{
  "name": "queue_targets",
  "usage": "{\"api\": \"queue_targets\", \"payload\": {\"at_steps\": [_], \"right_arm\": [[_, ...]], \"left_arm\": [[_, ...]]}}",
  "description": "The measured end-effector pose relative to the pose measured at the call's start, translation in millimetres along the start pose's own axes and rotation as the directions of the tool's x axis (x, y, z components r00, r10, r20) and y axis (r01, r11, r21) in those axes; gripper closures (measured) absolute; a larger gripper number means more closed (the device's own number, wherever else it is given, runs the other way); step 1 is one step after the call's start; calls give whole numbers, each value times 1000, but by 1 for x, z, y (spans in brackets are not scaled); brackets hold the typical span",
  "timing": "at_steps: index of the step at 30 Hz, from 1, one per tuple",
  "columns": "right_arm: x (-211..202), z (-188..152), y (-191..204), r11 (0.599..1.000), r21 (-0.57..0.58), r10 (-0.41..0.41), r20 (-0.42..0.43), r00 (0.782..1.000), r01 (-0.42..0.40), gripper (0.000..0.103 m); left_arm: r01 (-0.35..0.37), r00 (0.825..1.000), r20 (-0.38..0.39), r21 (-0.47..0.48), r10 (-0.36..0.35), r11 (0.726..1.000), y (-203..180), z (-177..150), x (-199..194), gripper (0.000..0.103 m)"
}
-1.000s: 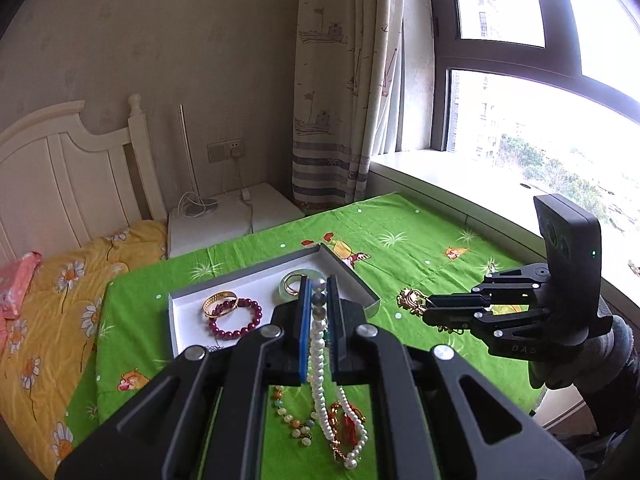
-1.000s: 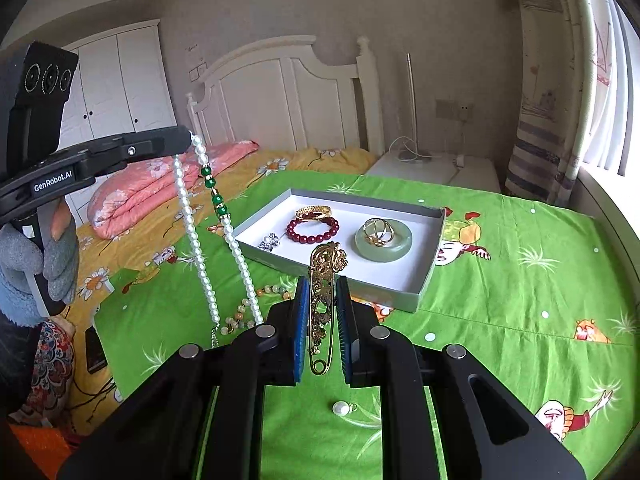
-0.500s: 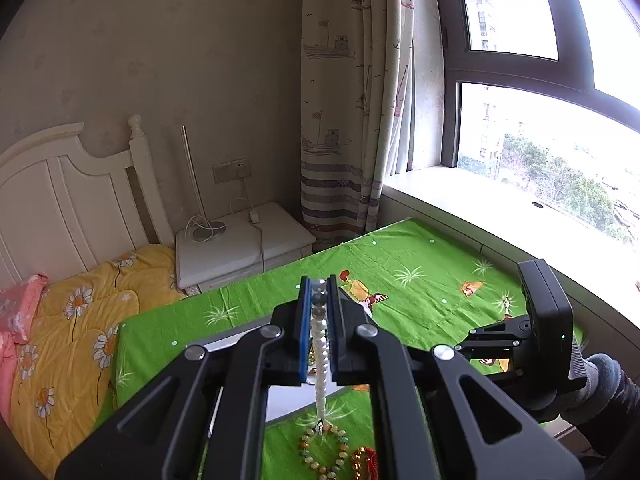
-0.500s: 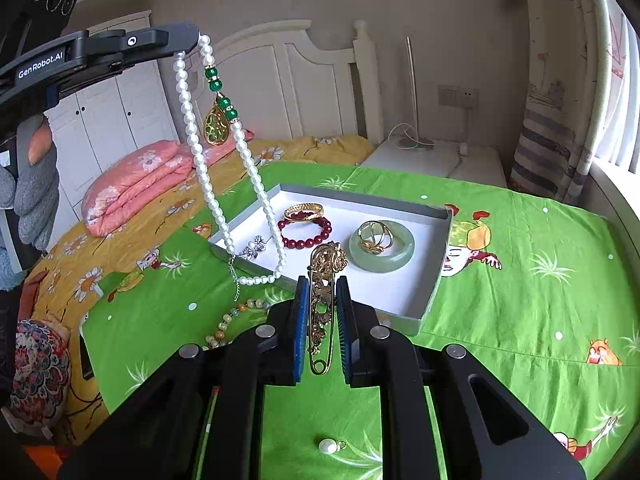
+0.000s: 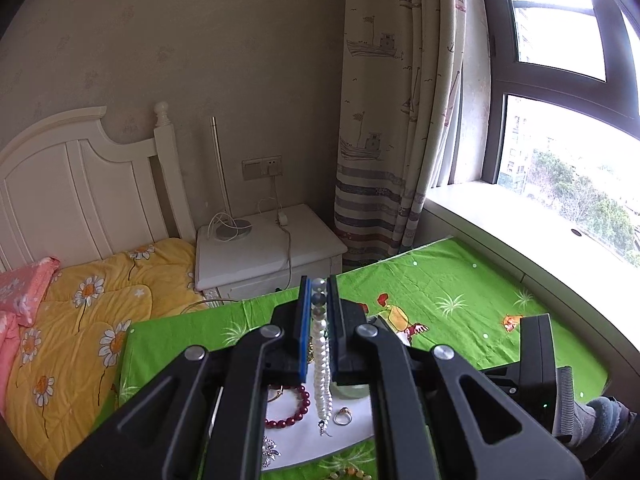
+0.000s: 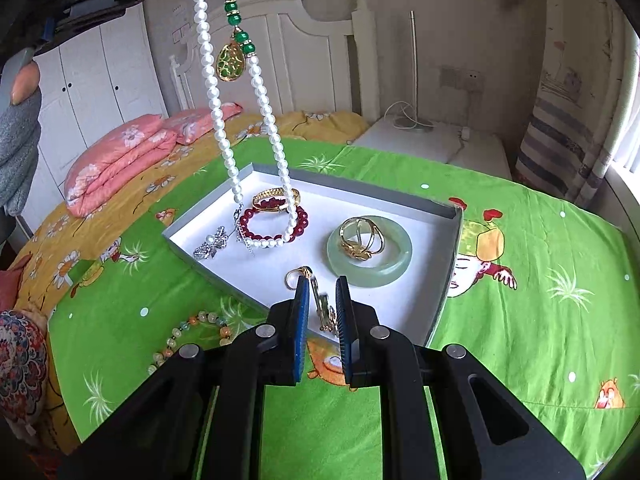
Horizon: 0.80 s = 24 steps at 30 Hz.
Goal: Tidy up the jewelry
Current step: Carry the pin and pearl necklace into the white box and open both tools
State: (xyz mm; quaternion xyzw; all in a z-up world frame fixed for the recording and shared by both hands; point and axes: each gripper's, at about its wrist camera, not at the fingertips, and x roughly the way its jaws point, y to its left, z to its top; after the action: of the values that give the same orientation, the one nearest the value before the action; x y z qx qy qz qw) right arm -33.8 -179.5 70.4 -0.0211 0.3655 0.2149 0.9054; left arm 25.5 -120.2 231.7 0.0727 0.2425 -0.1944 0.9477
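Nearest the right wrist camera, the right gripper [image 6: 322, 310] has its jaws drawn narrow around a gold brooch pin [image 6: 325, 312], which stands between the blue pads [image 6: 301, 320] over the near edge of the tray [image 6: 448, 280]. A small gold ring [image 6: 295, 276] lies on the white tray floor just past the left pad. To the left of the gripper, on the green bedsheet [image 6: 520, 320], lies a string of pale and orange beads [image 6: 192, 332], outside the tray.

Further into the tray sits a jade bangle [image 6: 394, 264] with a gold ring set [image 6: 360, 238] resting in its hole. Left of that is a dark red bead bracelet [image 6: 296, 220], a gold bangle [image 6: 276, 198] touching its far side, and a silver brooch [image 6: 210, 244] near the tray's left corner.

Above all this hangs the pearl necklace [image 6: 218, 112] — its green beads and gold-and-green pendant [image 6: 230, 60] dangle high, while the lower loop reaches down over the red bracelet. The left gripper [image 5: 319, 300] pinches it at the top, jaws nearly closed on the strand, and from its own camera the pearls drop straight down over the tray.

Beyond the bed stand a white nightstand [image 5: 272, 248], the white headboard [image 5: 80, 180] and a striped curtain [image 5: 384, 120] beside the window.
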Motion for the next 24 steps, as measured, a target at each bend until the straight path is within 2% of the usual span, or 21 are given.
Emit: {"api": "queue_targets", "payload": {"at_steps": [6, 9, 11, 13, 16, 17, 19, 20, 21, 22, 24], "right_arm": [[16, 1, -13, 998, 56, 24, -17, 1000, -23, 89], [16, -3, -23, 994, 102, 31, -14, 999, -29, 87], [14, -7, -28, 991, 130, 31, -8, 999, -30, 82], [13, -10, -32, 988, 152, 36, -9, 999, -35, 72], [7, -17, -33, 987, 158, 33, 1, 999, -33, 56], [5, -19, -34, 987, 159, 35, 4, 999, -35, 54], [0, -24, -34, 986, 164, 34, 12, 999, -36, 50], [-3, -26, -34, 985, 170, 32, 15, 999, -34, 48], [-5, -29, -35, 983, 180, 29, 19, 999, -32, 41], [-8, -33, -37, 980, 194, 28, 25, 999, -33, 35], [-15, -39, -40, 975, 219, 28, 45, 999, -37, 32]], "left_arm": [[17, 1000, -9, -60, -18, 998, 4, -9, 29, 96], [-15, 999, -42, -84, 11, 996, 13, -24, 47, 96], [-36, 995, -92, -115, 25, 993, 26, -41, 66, 96], [-73, 987, -151, -135, 52, 988, 38, -64, 85, 96], [-129, 962, -261, -162, 83, 978, 57, -103, 112, 96], [-138, 954, -286, -169, 86, 976, 62, -114, 118, 95], [-150, 944, -318, -181, 86, 972, 70, -135, 122, 85], [-154, 943, -322, -185, 89, 971, 71, -143, 121, 68], [-159, 943, -318, -190, 93, 969, 73, -149, 118, 50], [-166, 946, -309, -195, 100, 967, 74, -155, 113, 43], [-179, 952, -282, -205, 117, 962, 73, -161, 99, 31]]}}
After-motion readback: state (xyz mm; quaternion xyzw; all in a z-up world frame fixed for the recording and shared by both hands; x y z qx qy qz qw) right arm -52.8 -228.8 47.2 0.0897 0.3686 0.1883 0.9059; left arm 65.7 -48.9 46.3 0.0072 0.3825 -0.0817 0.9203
